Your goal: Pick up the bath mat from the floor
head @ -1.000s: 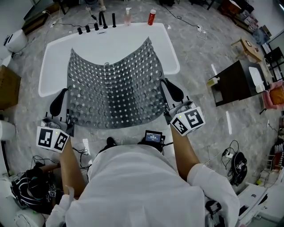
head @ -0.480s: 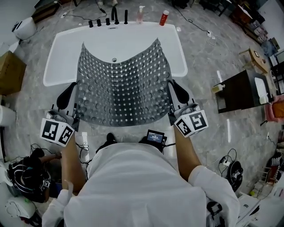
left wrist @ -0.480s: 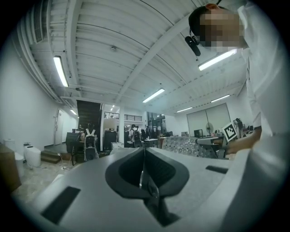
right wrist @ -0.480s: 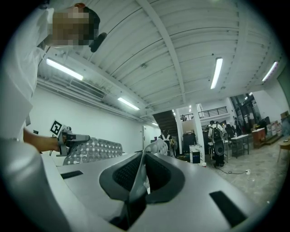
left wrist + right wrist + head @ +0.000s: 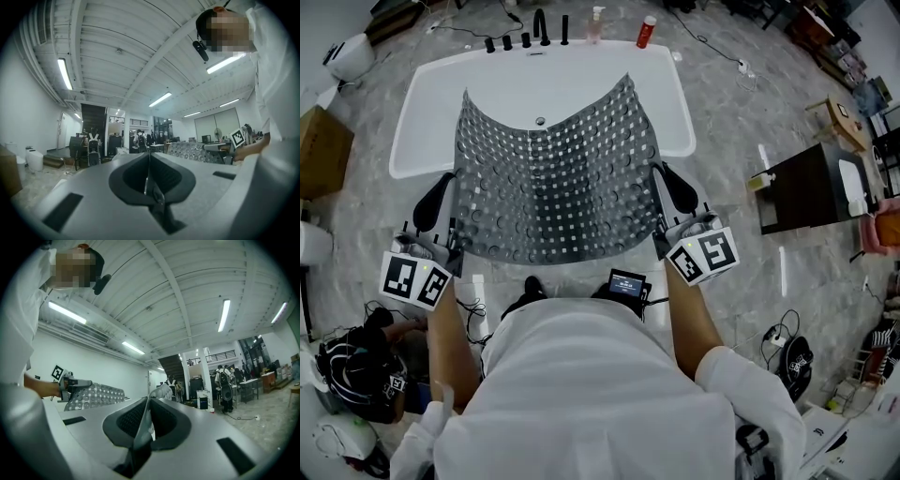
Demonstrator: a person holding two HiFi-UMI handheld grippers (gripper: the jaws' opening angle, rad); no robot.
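Observation:
The bath mat [image 5: 553, 169] is a grey see-through sheet covered in suction cups. It hangs spread out over the white bathtub [image 5: 422, 112], off the floor, and its far edge sags toward the tub. My left gripper [image 5: 441, 195] is shut on the mat's near left corner and my right gripper [image 5: 667, 186] is shut on the near right corner. In the left gripper view, a thin strip of mat is pinched between the closed jaws of the left gripper [image 5: 149, 177], and the mat [image 5: 192, 151] stretches off to the right. The right gripper [image 5: 143, 423] clamps a fold of mat [image 5: 93, 394] in the same way.
Black taps [image 5: 539, 23], a clear pump bottle [image 5: 597, 23] and a red bottle [image 5: 647, 31] stand on the tub's far rim. A dark side table [image 5: 806, 187] is at the right and a cardboard box [image 5: 323, 150] at the left. Cables and bags lie on the floor near the person's feet.
The head view has shifted a little. Both grippers still hold the mat stretched over the tub in the same pose.

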